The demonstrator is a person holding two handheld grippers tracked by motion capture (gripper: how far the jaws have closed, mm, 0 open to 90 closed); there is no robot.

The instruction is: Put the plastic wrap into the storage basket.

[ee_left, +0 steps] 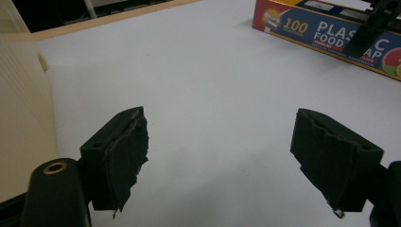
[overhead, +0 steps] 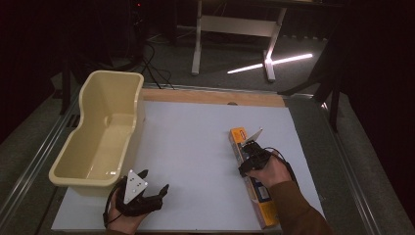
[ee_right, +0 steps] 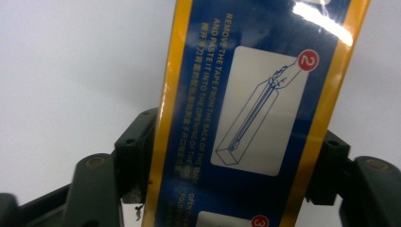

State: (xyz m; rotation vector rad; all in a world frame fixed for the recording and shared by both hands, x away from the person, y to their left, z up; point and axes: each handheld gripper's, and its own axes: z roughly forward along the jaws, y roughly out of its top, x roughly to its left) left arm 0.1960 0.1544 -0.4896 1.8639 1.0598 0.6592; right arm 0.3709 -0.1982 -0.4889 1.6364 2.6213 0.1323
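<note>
1. High view puts the box of plastic food wrap (overhead: 252, 183) on the right half of the white board (overhead: 195, 147), lying flat and long, one end pointing away from me and the other near the board's front edge.
2. My right gripper (overhead: 250, 155) sits over the far part of that box, my right hand (overhead: 271, 171) behind it.
3. In the right gripper view the box (ee_right: 255, 109) runs up between my two black jaws, one on each long side and pressed against its yellow edges, so I am grasping it; printed steps numbered 2 and 3 show on its blue face.
4. My left gripper (overhead: 151, 183) rests at the front left of the board, well apart from the box, with my left hand (overhead: 122, 210) under it.
5. The left gripper view shows its jaws spread wide with bare white board between them, holding nothing; the box (ee_left: 326, 33) lies at the top right there.
6. A cream plastic tub (overhead: 100, 132) stands along the board's left edge, just beside my left gripper.
</note>
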